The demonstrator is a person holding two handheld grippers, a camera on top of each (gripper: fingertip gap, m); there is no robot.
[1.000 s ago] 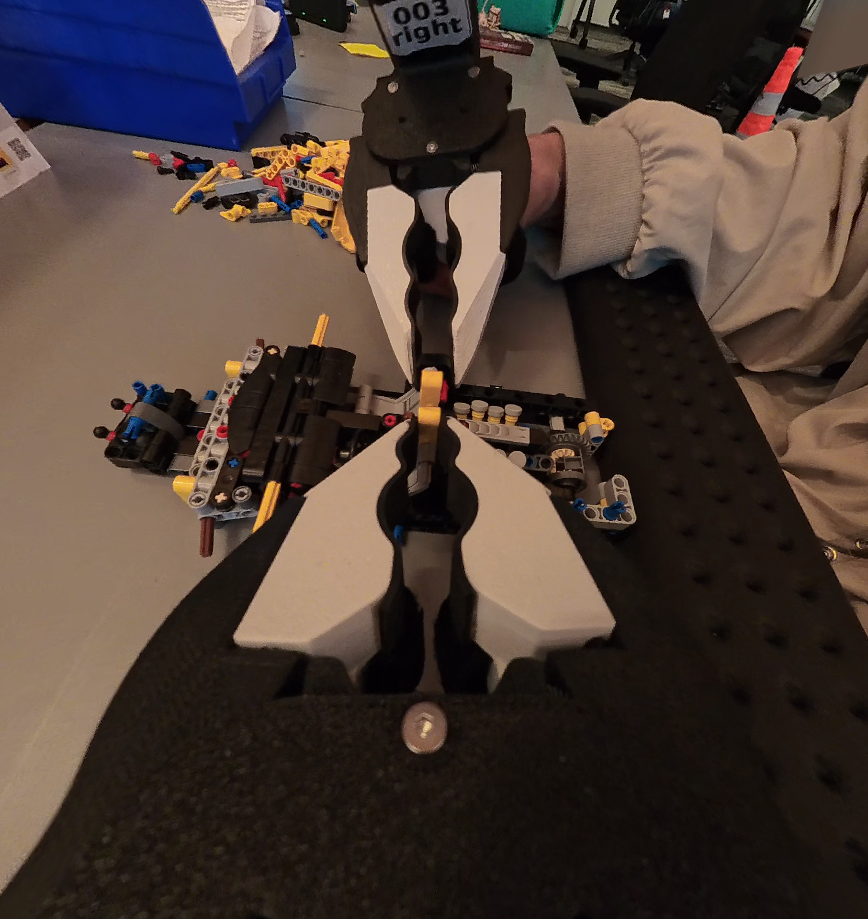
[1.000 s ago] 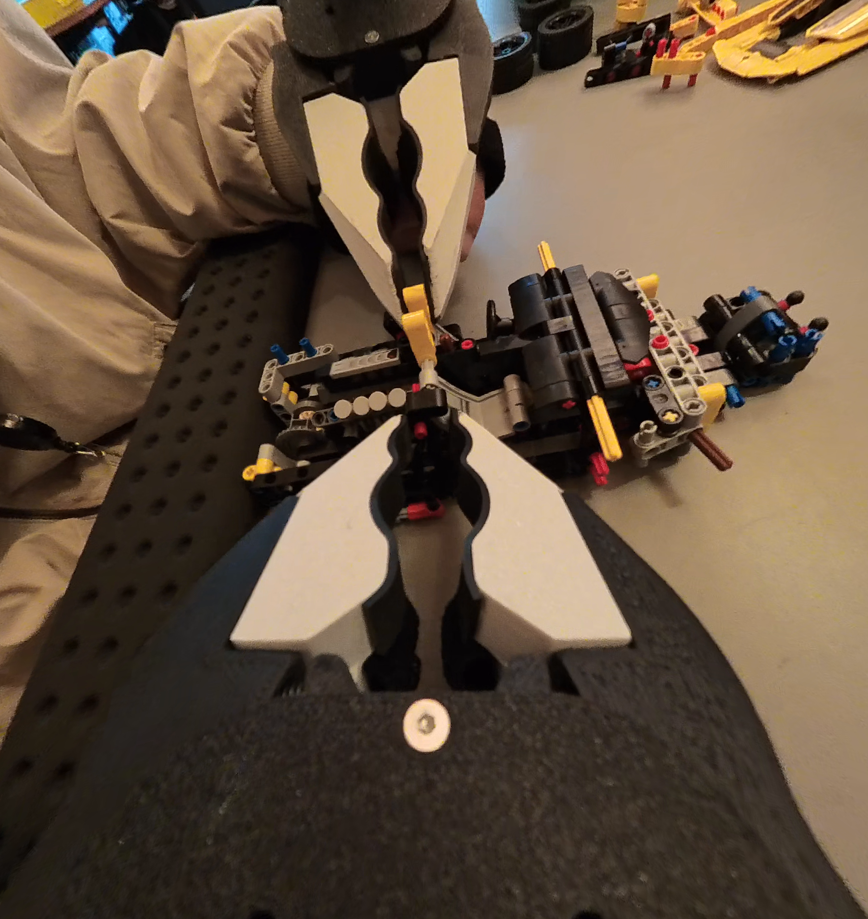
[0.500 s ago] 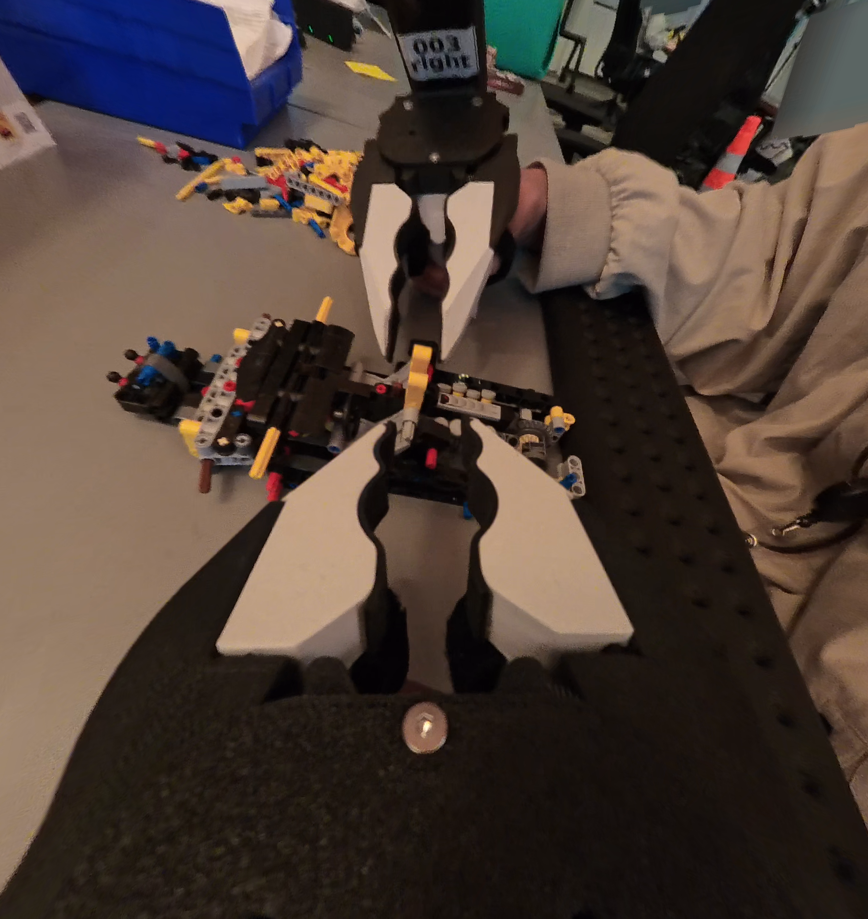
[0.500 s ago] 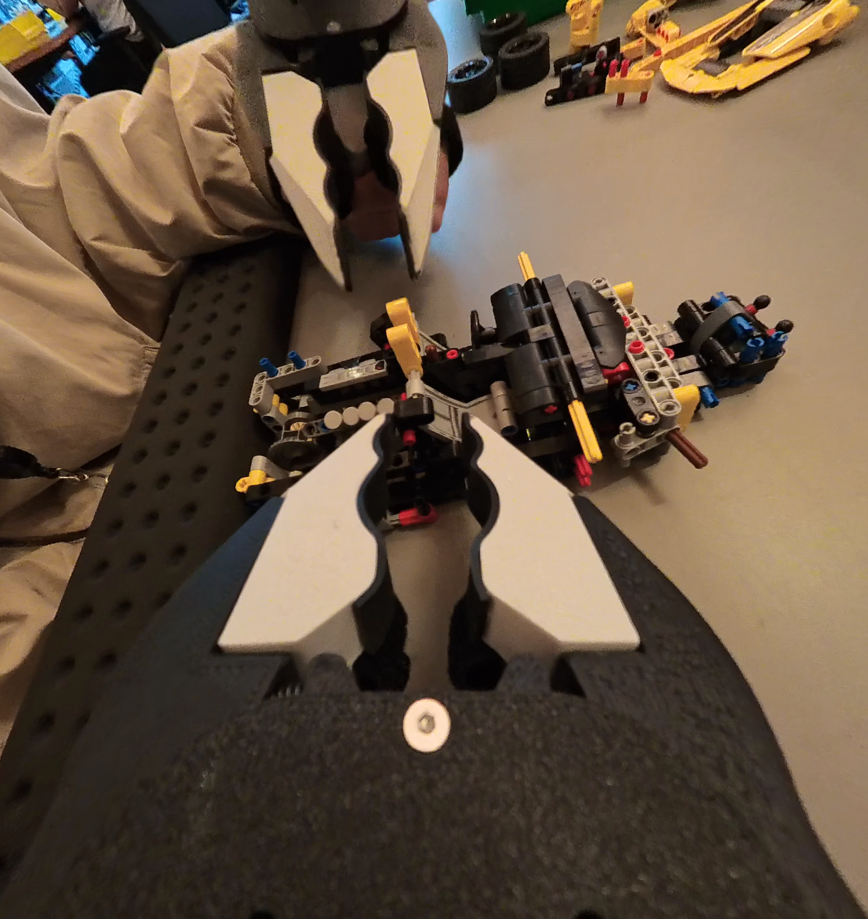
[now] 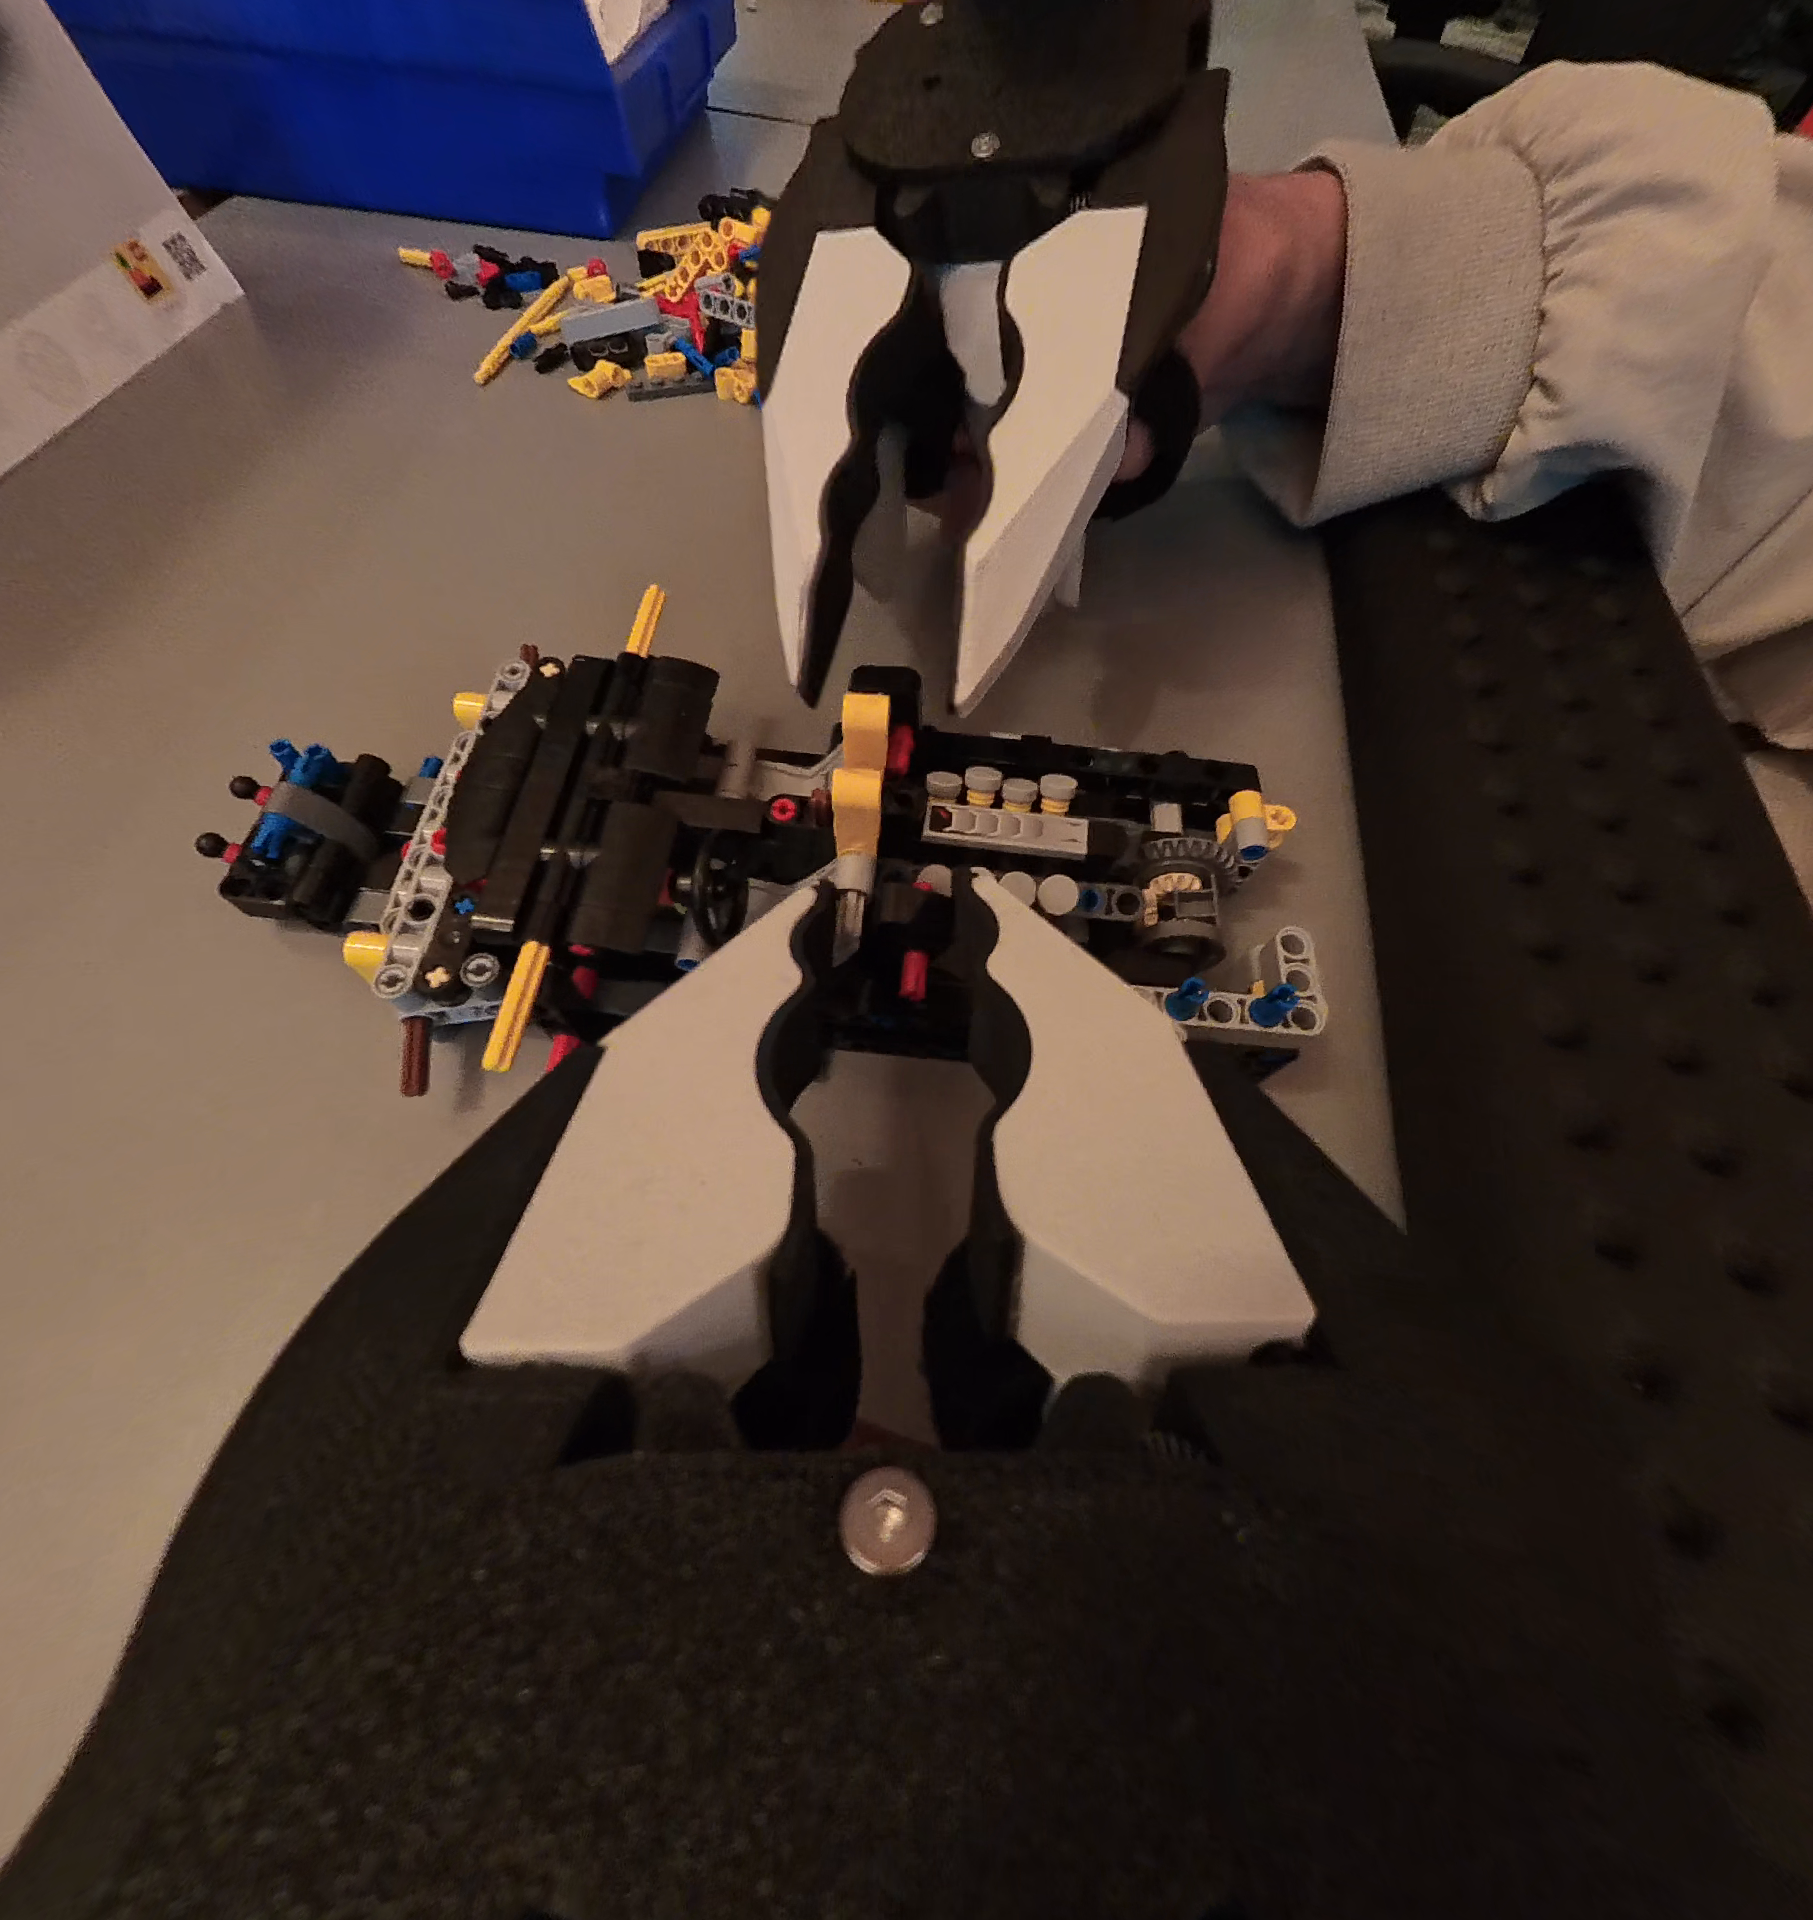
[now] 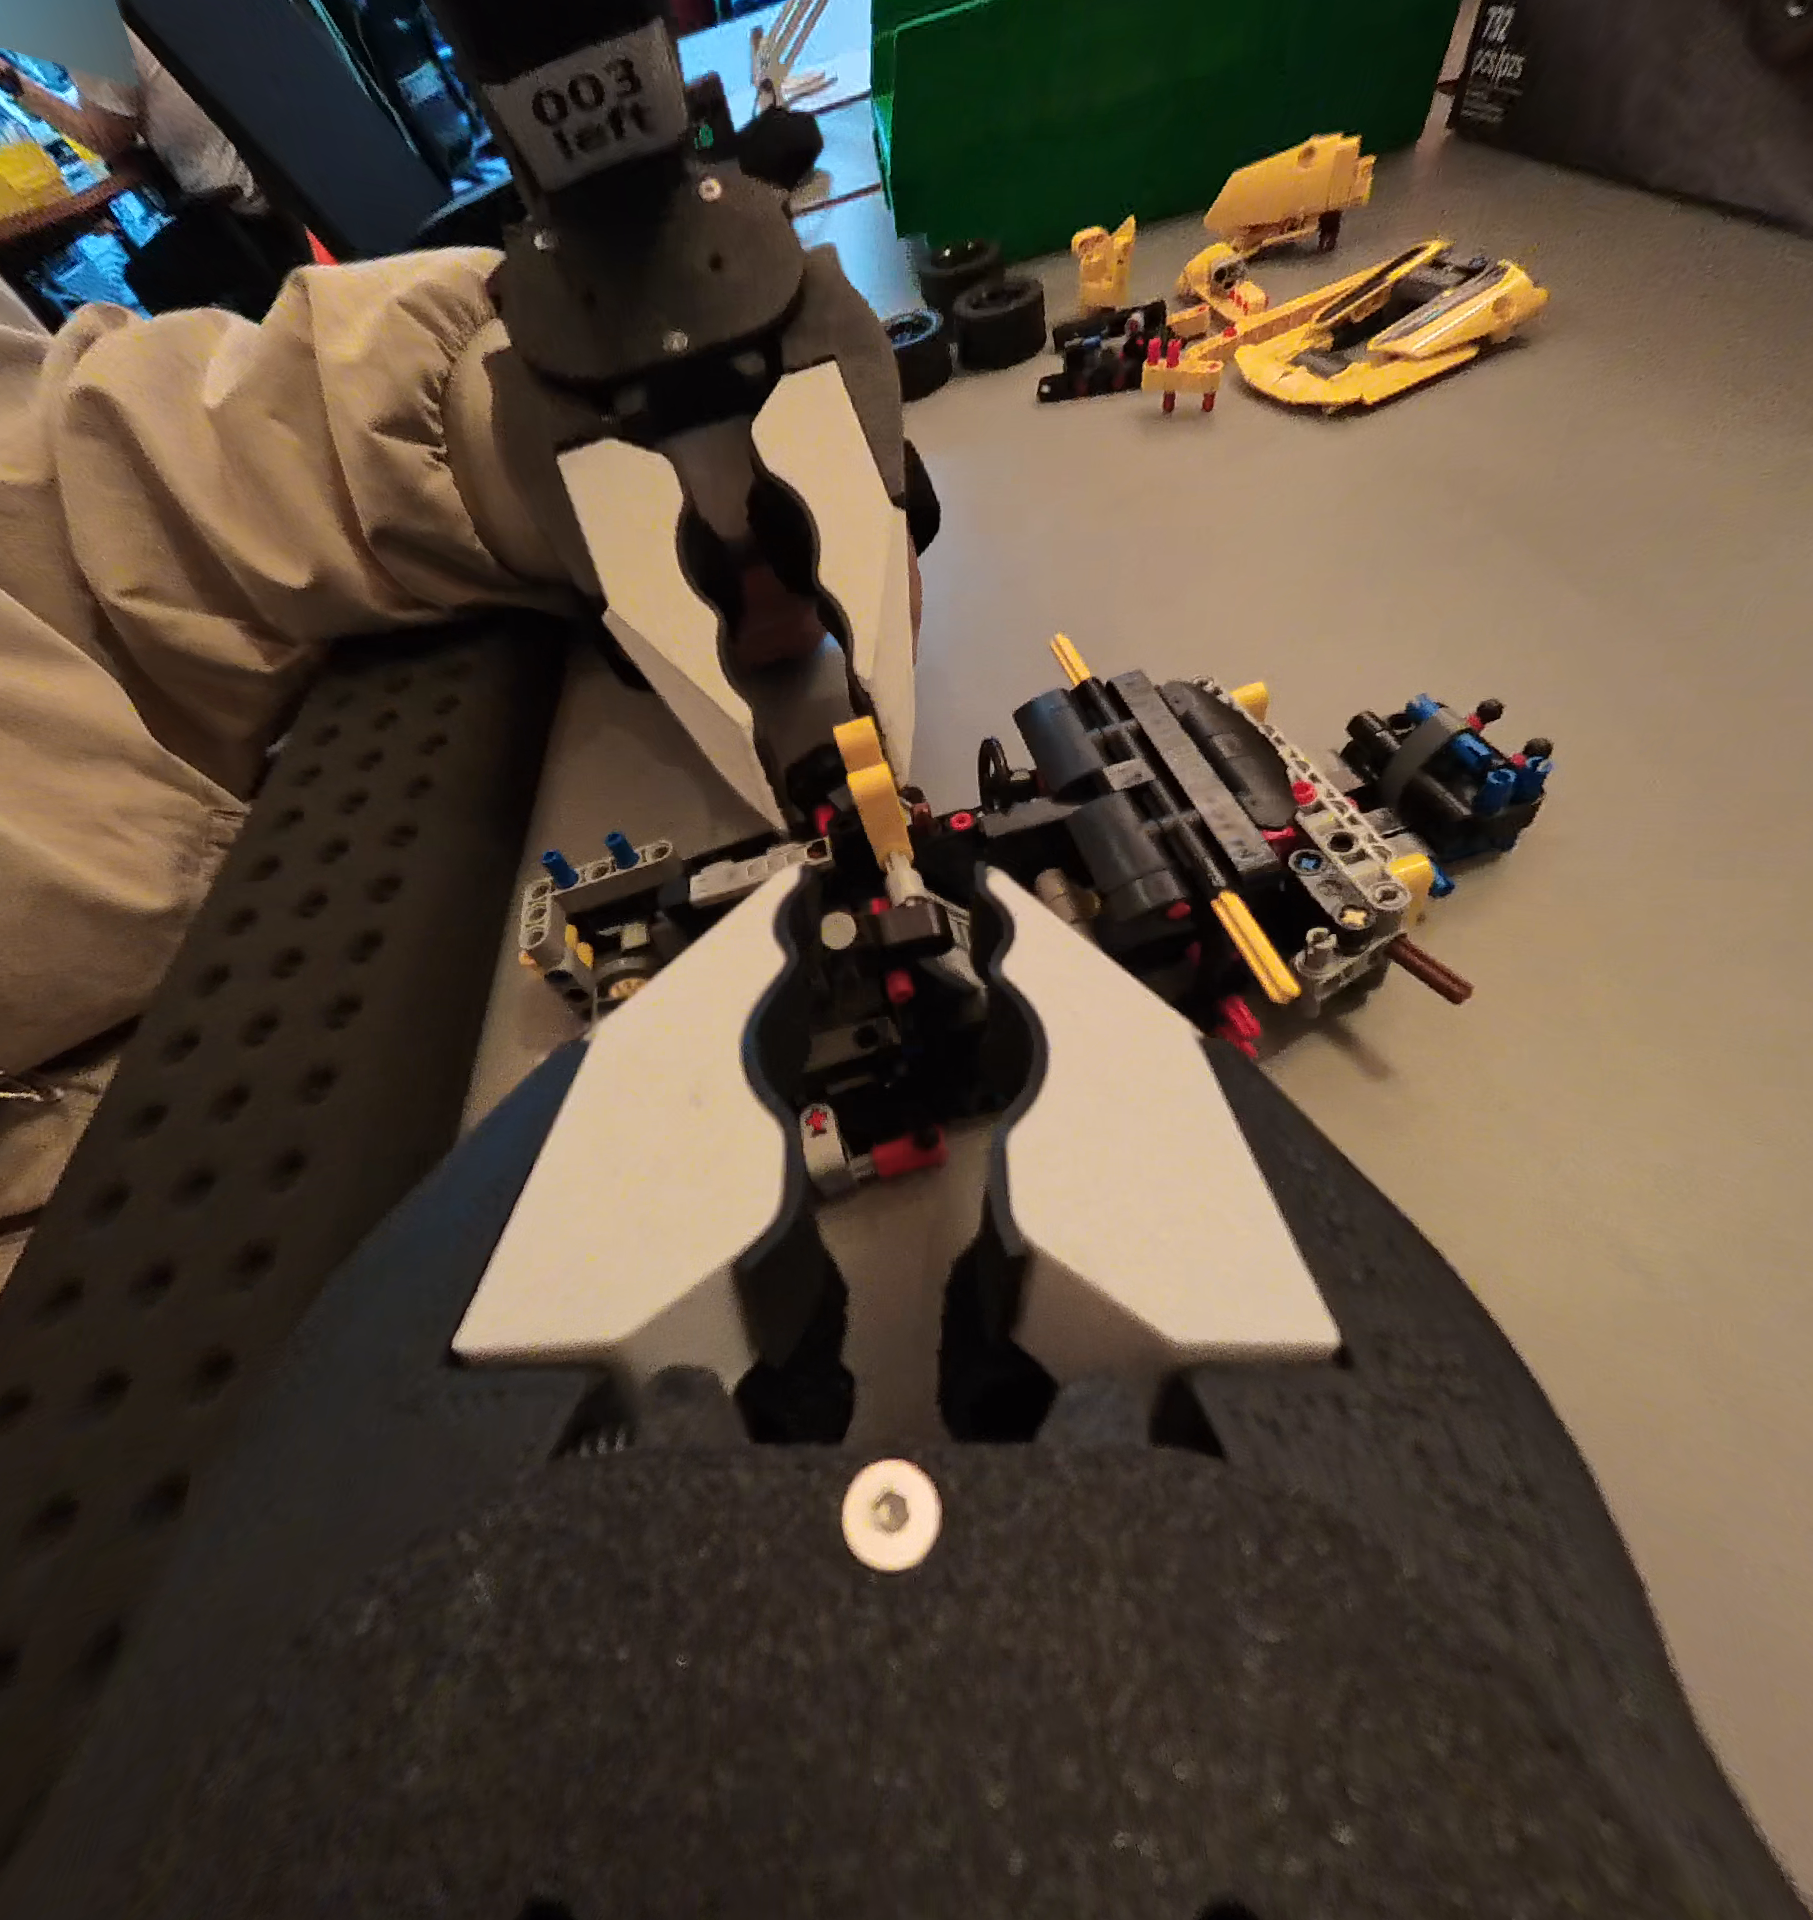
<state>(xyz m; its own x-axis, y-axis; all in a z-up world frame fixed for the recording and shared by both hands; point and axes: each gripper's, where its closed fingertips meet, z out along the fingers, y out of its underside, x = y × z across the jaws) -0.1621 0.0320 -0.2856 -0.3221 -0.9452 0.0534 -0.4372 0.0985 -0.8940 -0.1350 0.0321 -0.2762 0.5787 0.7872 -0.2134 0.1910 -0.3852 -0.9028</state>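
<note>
Left wrist view: the left hand-held gripper [image 5: 897, 914] stands released, fingertips straddling the toy car frame [image 5: 736, 852] on the table [image 5: 258, 540], the yellow lever [image 5: 860, 790] just ahead.

Right wrist view: the right hand-held gripper [image 6: 891, 883], also released, straddles the frame's far side, body panels [image 6: 1380, 312] unattached beyond.

Left tongs [image 5: 891, 894] hide chassis [image 5: 611, 821] middle; blue bin [image 5: 393, 94] cut off by top edge.

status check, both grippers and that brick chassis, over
Left gripper open, tips at the yellow link on the brick chassis. Right gripper open, astride the chassis middle. Chassis flat on the grey table. Loose bricks well behind.
</note>
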